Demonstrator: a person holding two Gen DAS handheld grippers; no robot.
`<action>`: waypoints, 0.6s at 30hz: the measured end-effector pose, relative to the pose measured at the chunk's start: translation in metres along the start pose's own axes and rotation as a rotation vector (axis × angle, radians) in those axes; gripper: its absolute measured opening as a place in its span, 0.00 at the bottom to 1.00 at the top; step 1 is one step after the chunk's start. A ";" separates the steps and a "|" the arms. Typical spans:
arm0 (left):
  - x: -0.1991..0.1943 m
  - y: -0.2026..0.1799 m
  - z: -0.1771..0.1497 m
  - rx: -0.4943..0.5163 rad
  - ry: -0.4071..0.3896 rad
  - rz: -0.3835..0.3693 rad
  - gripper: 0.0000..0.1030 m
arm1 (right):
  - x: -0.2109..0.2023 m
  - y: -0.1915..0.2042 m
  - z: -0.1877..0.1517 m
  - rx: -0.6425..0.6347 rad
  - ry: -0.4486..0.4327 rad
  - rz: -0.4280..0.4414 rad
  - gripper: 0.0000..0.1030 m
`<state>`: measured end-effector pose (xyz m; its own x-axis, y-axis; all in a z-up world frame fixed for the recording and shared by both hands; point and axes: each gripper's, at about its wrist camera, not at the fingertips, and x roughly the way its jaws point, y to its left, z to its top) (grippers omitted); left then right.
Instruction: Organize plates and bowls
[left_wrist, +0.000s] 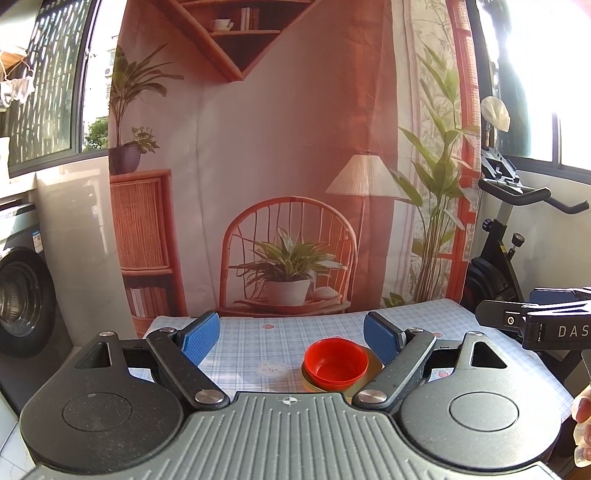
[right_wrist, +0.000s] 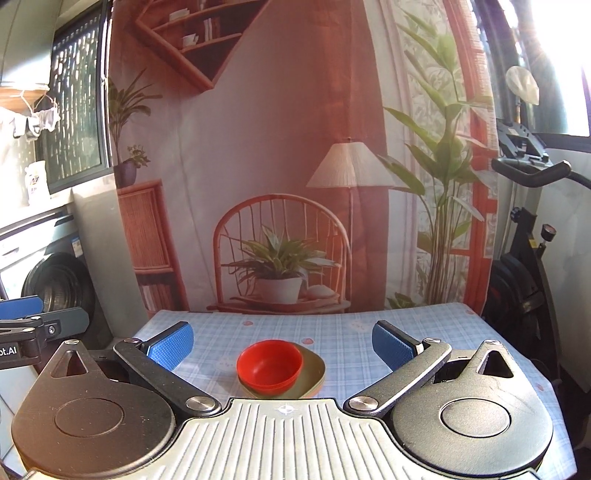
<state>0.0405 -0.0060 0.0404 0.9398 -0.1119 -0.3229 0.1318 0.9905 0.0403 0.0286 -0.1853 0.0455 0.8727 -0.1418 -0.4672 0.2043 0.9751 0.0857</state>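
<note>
A stack of red bowls rests on stacked olive-green plates near the front of the table. My left gripper hangs open above the table, back from the stack, its blue pads wide apart with nothing between them. In the right wrist view my right gripper is likewise open and empty, with the stack seen low between its fingers. Each gripper shows at the edge of the other's view: the right one, the left one.
The table wears a light blue checked cloth. A printed room backdrop hangs behind it. A washing machine stands at the left and an exercise bike at the right. A person's fingers show at the right edge.
</note>
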 end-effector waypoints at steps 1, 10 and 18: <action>0.000 -0.001 0.000 0.000 0.001 0.001 0.84 | 0.000 -0.001 0.001 -0.001 0.000 -0.001 1.00; -0.003 0.000 0.001 -0.007 0.001 0.006 0.84 | -0.003 -0.002 0.000 0.002 -0.005 -0.006 1.00; -0.005 0.001 0.001 -0.010 -0.004 0.013 0.84 | -0.004 -0.004 0.003 0.002 -0.007 -0.008 1.00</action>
<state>0.0364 -0.0050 0.0427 0.9425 -0.0996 -0.3190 0.1167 0.9926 0.0348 0.0259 -0.1889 0.0493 0.8739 -0.1512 -0.4621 0.2126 0.9736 0.0835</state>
